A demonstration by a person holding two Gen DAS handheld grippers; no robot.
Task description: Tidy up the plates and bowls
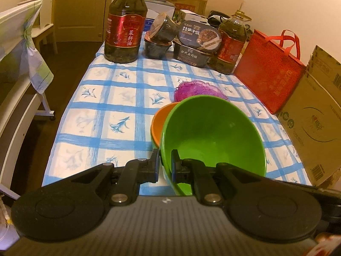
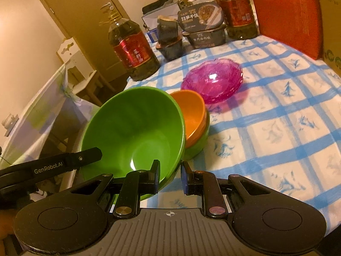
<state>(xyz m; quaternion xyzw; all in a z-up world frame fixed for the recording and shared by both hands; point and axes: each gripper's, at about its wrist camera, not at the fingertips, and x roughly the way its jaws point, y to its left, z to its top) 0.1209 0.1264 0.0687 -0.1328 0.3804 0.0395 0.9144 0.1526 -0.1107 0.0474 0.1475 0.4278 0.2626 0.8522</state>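
Note:
A large green bowl [image 1: 213,132] hangs tilted over the blue-checked tablecloth [image 1: 110,98], held from two sides. My left gripper [image 1: 165,167] is shut on its near rim. My right gripper [image 2: 170,178] is shut on the rim of the same green bowl [image 2: 132,128], and one finger [image 2: 85,160] of the left gripper reaches in from the left of that view. Just behind it an orange bowl [image 2: 191,115] sits nested in a smaller green bowl [image 2: 197,147]. Farther back a purple glass bowl [image 2: 213,81] stands alone on the cloth.
Two big oil bottles [image 1: 124,27] [image 1: 231,42] and stacked dark food boxes [image 1: 194,44] line the table's far end. A red bag [image 1: 268,70] and a cardboard box [image 1: 315,115] stand along the right side. A cloth-draped chair [image 1: 27,49] is left of the table.

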